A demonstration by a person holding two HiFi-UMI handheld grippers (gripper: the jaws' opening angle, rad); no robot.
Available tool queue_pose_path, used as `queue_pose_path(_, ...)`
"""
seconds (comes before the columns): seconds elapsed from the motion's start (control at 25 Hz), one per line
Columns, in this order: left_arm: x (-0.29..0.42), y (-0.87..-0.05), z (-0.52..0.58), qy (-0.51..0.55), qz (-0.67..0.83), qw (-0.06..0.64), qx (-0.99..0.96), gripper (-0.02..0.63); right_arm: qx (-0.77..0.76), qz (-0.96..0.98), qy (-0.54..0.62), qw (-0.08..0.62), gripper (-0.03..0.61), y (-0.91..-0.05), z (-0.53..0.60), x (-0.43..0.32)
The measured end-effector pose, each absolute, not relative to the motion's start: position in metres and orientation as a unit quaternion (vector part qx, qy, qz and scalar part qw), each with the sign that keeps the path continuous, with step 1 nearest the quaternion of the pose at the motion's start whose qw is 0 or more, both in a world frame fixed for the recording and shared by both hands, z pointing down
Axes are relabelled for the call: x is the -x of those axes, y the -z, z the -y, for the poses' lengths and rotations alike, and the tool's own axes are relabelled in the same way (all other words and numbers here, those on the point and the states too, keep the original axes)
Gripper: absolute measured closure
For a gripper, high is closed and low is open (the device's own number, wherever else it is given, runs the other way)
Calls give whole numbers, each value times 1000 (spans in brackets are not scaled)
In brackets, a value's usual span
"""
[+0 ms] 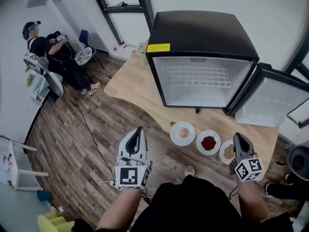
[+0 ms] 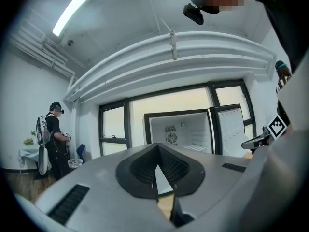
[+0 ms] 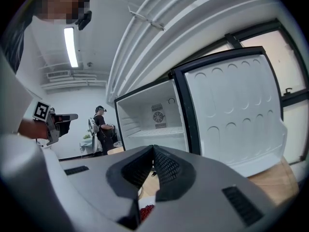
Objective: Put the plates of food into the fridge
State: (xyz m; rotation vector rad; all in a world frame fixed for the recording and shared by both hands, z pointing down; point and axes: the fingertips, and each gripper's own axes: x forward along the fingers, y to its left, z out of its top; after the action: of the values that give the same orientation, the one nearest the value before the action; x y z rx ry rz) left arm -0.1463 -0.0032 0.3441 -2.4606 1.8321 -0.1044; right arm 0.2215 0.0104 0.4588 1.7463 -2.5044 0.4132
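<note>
A black mini fridge (image 1: 203, 35) stands on the wooden table (image 1: 130, 83), its door (image 1: 270, 100) swung open to the right and its white inside empty. In front of it lie three white plates: one with an egg (image 1: 182, 133), one with red food (image 1: 208, 142), one with yellowish food (image 1: 228, 152). My left gripper (image 1: 139, 130) hovers off the table's front edge, left of the egg plate, shut and empty. My right gripper (image 1: 238, 136) hangs by the yellowish plate, shut and empty. The right gripper view shows the red food (image 3: 146, 210) below the jaws and the open fridge (image 3: 152, 120) ahead.
A person (image 1: 48, 50) with a headset is at the far left by a small blue chair (image 1: 84, 37). A white stand (image 1: 14, 163) is at the left wall, and a cable (image 1: 84, 144) runs over the wood floor. A dark round object (image 1: 299, 161) sits at the right.
</note>
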Motion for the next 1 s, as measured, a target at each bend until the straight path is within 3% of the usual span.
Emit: queue_pose_path(1.0, 124, -369, 129, 44, -511, 24, 858, 609, -664, 741, -94, 36, 557, -444, 87, -238)
